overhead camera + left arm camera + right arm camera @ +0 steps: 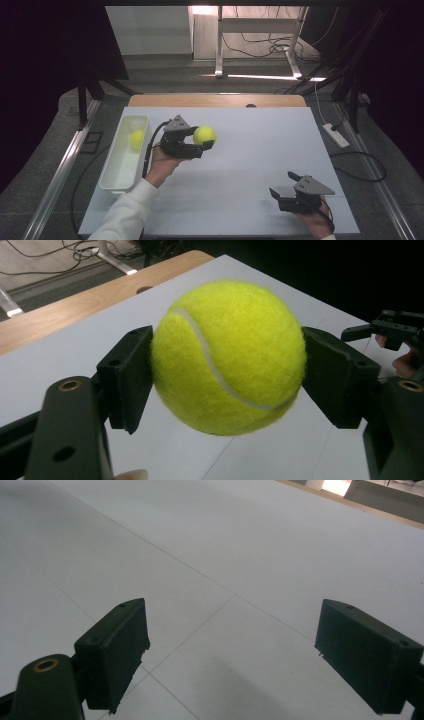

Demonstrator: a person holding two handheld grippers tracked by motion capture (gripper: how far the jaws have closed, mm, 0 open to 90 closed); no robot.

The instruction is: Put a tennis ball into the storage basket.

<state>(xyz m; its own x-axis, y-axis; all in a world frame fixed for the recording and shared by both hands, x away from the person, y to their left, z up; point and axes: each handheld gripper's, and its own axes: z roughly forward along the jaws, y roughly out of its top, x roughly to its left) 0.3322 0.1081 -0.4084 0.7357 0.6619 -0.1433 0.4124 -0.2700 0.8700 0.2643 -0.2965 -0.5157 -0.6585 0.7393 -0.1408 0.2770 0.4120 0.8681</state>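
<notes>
White table (240, 165): left gripper (202, 141) clamps a tennis ball (204, 135) beside the tub (111, 175); right gripper (286, 186), far from the tub, jaws wide apart.

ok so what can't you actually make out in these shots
- Underside of the tennis ball in the left tongs: left gripper view, turned away from the camera.
- Lower part of the second ball in the white bin: high view, the bin wall hides it.
- Any print on either ball: too small in the high view.
- Wrist behind the right tongs: cut off by the bottom edge, high view.
</notes>
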